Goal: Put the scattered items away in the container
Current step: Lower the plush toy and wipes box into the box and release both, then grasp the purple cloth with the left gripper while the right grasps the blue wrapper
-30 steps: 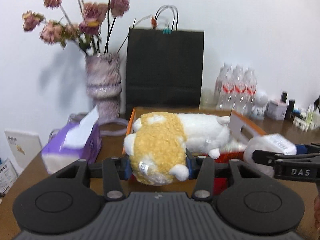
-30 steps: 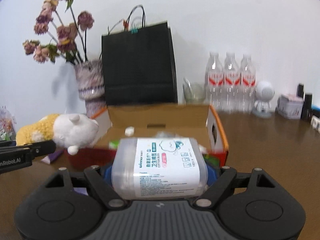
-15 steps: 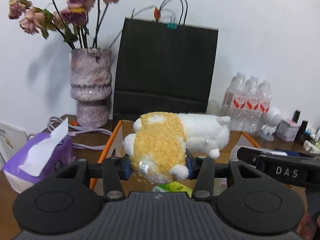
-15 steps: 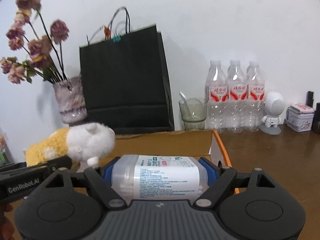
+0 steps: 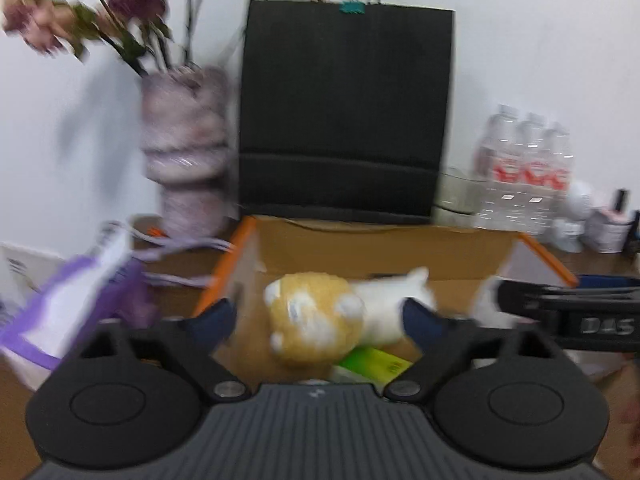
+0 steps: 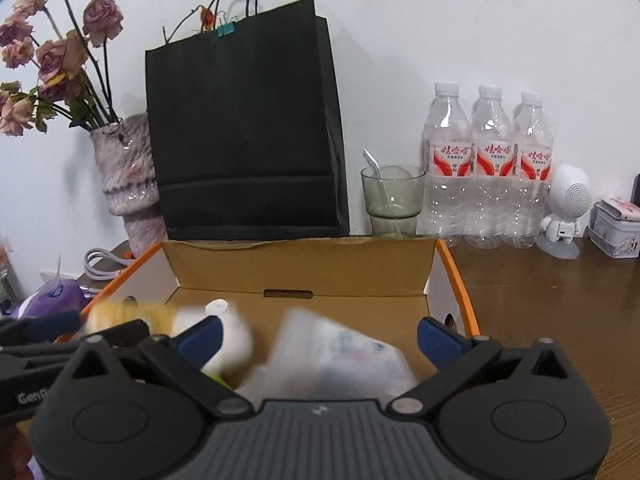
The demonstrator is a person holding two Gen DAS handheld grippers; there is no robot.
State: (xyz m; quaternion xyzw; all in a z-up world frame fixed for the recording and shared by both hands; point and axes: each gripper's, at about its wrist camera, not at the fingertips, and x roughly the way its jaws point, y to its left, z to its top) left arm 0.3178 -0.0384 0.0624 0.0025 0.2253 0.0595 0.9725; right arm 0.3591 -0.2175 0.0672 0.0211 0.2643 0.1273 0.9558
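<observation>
An orange-edged cardboard box [image 5: 384,252] [image 6: 304,268] lies open in front of both grippers. My left gripper [image 5: 320,316] is over it, jaws opening wide. The yellow and white plush toy [image 5: 320,320] is blurred between the fingers, clear of both pads, dropping into the box onto a green packet [image 5: 372,364]. My right gripper [image 6: 320,336] is opening too. The clear cotton swab tub [image 6: 336,360] is blurred and tilted below its spread fingers, free of the pads. The plush [image 6: 132,316] also shows at the left of the right wrist view, by the left gripper's finger.
Behind the box stand a black paper bag [image 6: 244,132], a vase of dried roses [image 6: 124,176], a glass with a spoon [image 6: 392,200] and three water bottles [image 6: 488,168]. A purple tissue pack [image 5: 80,300] lies left. A white robot figure [image 6: 564,208] and tin [image 6: 618,228] stand right.
Both grippers moved forward over the box, then opened. The plush has left the left pads and the swab tub has left the right pads; both are dropping into the box.
</observation>
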